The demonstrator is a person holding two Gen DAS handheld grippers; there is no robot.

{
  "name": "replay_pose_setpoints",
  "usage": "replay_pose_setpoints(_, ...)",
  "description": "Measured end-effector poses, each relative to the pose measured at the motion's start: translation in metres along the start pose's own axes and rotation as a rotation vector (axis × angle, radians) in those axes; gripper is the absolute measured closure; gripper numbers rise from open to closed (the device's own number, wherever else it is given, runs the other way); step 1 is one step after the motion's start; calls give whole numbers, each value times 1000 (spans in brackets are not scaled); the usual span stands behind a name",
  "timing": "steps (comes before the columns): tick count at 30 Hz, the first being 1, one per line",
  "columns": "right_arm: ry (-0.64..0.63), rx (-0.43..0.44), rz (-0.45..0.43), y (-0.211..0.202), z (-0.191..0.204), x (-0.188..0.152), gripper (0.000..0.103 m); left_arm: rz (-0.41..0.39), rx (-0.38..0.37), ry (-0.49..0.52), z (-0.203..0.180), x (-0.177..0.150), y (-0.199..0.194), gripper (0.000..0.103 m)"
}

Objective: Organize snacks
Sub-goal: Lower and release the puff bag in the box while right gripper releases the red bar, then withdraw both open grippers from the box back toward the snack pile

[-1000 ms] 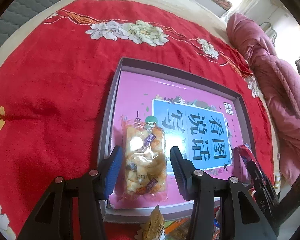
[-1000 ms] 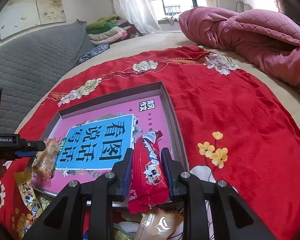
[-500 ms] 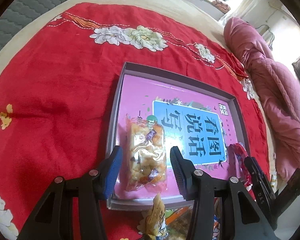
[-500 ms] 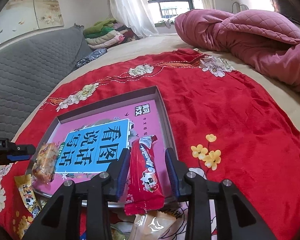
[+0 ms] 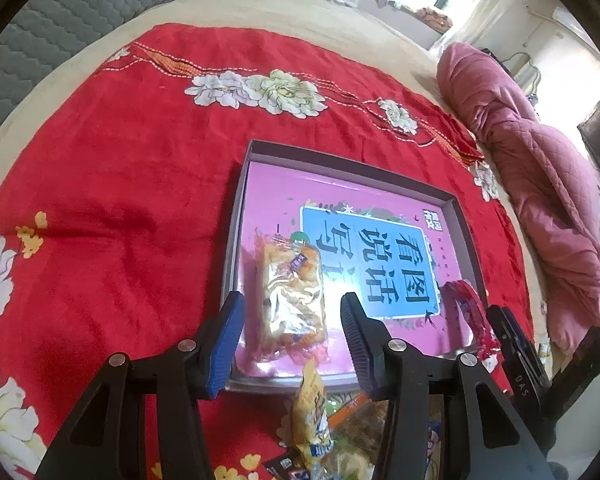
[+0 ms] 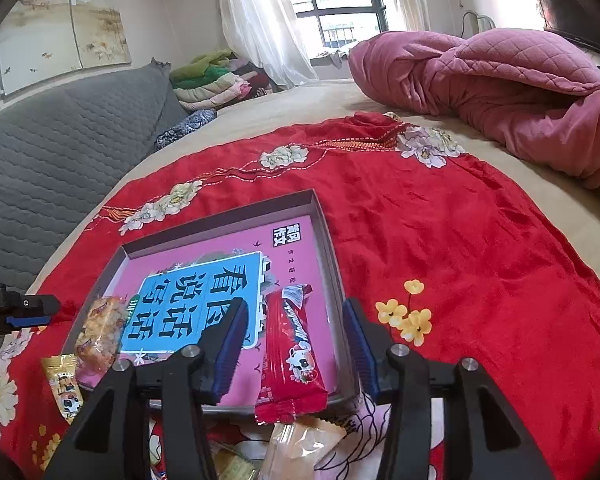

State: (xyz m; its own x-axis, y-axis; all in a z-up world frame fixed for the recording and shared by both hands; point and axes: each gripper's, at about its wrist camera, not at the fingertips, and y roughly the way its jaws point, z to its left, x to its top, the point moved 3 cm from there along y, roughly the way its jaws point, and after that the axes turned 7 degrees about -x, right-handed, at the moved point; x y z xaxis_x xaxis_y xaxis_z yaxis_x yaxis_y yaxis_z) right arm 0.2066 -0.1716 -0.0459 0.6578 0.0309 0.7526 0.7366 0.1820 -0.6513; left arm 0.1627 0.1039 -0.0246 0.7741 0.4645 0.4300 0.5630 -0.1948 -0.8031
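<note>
A bed fills both views, spread with a red satin cloth with embroidered white flowers (image 5: pixel 120 208) and bordered by a grey quilted headboard (image 6: pixel 60 152) at the left and a heaped pink quilt (image 6: pixel 520 92) at the upper right.

Low in the centre of the cloth lies a shallow grey cardboard tray with a pink printed floor and a blue label (image 6: pixel 328 240). Two snacks lie inside it: a clear packet of orange-yellow crackers (image 5: pixel 290 296) at its left end, and a long red wrapper printed with a cow (image 6: pixel 290 344) at its right end, the near end of the wrapper overhanging the tray's front rim.

The left gripper (image 5: pixel 292 336) tilts steeply down over the cracker packet, its blue-padded jaws apart with clear gaps on both sides of the packet, holding nothing. The right gripper (image 6: pixel 294 340) slopes down more gently; its jaws are opening, the red wrapper lying between them untouched.

In front of the tray, along the bottom edge, loose snacks wait on the cloth: one yellow sachet with a cartoon figure (image 6: pixel 64 388) at the lower left, one pale translucent packet (image 6: pixel 300 444), others too cropped to count.
</note>
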Motion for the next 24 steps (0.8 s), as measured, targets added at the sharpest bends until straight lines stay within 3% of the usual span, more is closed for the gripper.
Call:
replay_pose_setpoints(7, 8, 10, -22, -11, -3, 2, 48, -16, 7, 5, -1, -6, -11, 50)
replay_pose_setpoints(11, 28, 40, -37, -20, -4, 2, 40, -21, 9, 7, 0, -11, -18, 50)
replay_pose_setpoints(24, -15, 65, -76, -47, 14, 2, 38, -31, -5, 22, -4, -24, -38, 49)
